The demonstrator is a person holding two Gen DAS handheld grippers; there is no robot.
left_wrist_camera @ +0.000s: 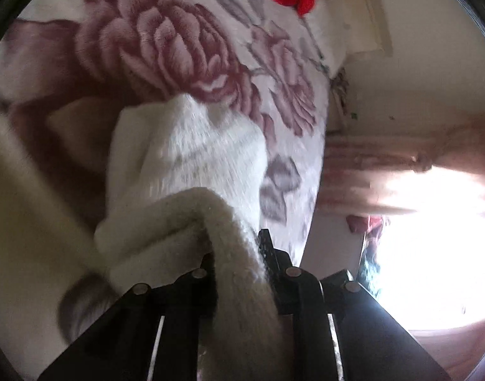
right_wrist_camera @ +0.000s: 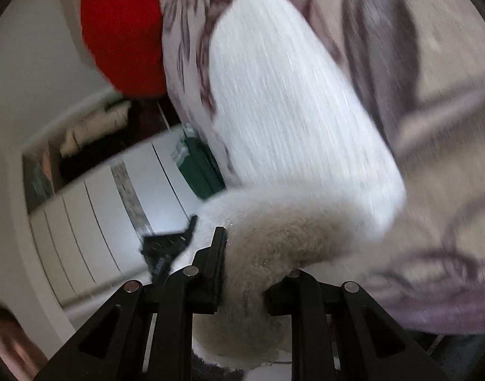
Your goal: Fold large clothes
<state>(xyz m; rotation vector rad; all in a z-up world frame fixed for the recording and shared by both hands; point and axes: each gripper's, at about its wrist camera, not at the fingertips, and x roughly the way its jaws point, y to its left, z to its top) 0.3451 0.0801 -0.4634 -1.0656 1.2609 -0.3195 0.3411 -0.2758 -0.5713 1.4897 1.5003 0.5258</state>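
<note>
Both grippers, left [left_wrist_camera: 239, 254] and right [right_wrist_camera: 242, 254], clamp nearly closed on the white sweater's [left_wrist_camera: 185, 152] thick edge at 6 o'clock. Sweater stretches toward 12 over a floral blanket [left_wrist_camera: 166, 47]; a red cushion [right_wrist_camera: 121, 31] lies at 11.

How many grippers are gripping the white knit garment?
2. The left hand-held gripper pinches a thick folded edge of the garment; the right hand-held gripper pinches another fuzzy edge.

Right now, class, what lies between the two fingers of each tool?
A bunched edge of the white knitted garment fills the left tool in the left wrist view, and likewise the right tool in the right wrist view.
</note>
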